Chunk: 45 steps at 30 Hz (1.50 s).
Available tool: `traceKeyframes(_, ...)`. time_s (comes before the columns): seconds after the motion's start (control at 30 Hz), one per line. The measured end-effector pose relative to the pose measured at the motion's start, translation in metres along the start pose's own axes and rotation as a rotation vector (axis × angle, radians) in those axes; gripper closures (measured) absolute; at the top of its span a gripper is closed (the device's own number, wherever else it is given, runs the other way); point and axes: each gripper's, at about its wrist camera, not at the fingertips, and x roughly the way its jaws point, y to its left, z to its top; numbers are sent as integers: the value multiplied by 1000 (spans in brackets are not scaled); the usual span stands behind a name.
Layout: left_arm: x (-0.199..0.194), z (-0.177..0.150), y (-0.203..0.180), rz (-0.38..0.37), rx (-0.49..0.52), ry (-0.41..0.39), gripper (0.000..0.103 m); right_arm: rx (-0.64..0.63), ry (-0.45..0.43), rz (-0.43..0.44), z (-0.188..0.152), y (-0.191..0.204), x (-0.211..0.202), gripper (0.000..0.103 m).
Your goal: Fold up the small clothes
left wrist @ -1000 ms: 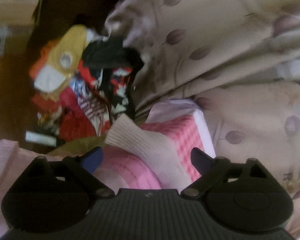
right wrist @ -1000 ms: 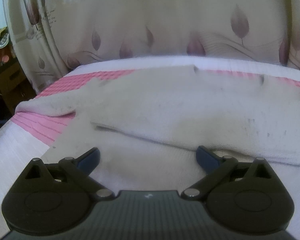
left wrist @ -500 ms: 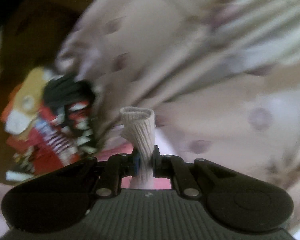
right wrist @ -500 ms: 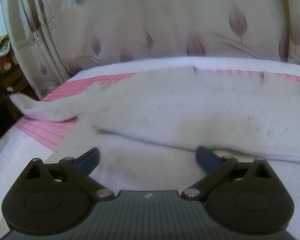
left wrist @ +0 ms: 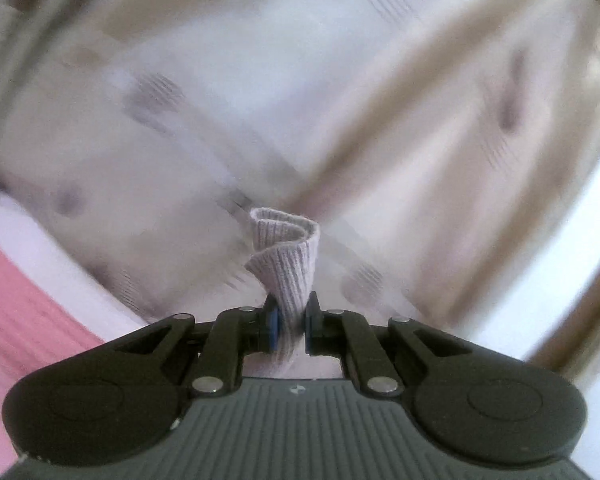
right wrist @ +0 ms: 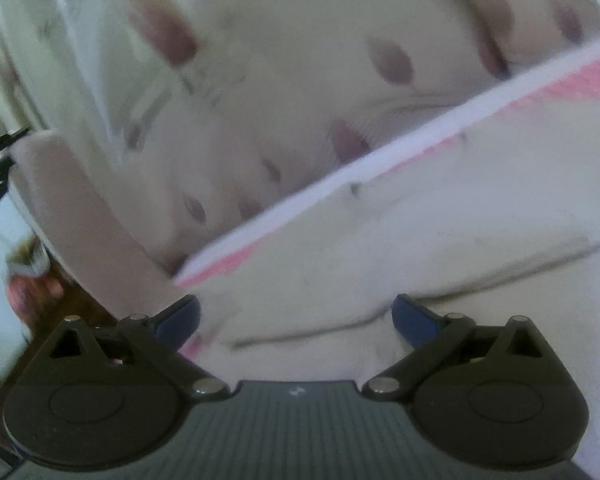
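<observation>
The left gripper (left wrist: 289, 322) is clamped on a ribbed knit cuff (left wrist: 286, 256), which stands curled above the fingertips. Behind it hangs a blurred leaf-print curtain (left wrist: 260, 80). A pink-and-white cloth (left wrist: 24, 296) lies at lower left.

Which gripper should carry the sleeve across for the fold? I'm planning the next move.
Left. The left gripper is already shut on the ribbed cuff, lifted off the bed. The right gripper is open, empty, over the sweater.
</observation>
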Motion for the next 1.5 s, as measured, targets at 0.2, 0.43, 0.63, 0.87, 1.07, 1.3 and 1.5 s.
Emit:
traceKeyframes(0.2, 96, -93, -72, -109, 52, 198, 92, 10, -69, 8, 19, -15, -49, 0)
traceKeyframes(0.43, 198, -200, -83, -193, 120, 421, 88, 61, -105, -33, 34, -56, -88, 0)
traceKeyframes(0.63, 206, -224, -47, -225, 110, 342, 1, 117, -103, -50, 34, -90, -99, 0)
traceKeyframes(0.87, 138, -217, 20, -96, 244, 282, 0, 39, -141, -98, 59, -94, -102, 0)
traceKeyframes(1.07, 92, -245, 108, 148, 260, 244, 1, -91, -104, -219, 90, -93, -78, 1)
traceKeyframes(1.3, 84, -245, 120, 198, 212, 124, 0, -117, -28, -318, 113, -81, -30, 0)
traceKeyframes(1.5, 86, -242, 128, 184, 174, 142, 0, -373, 30, -586, 94, -49, 25, 1)
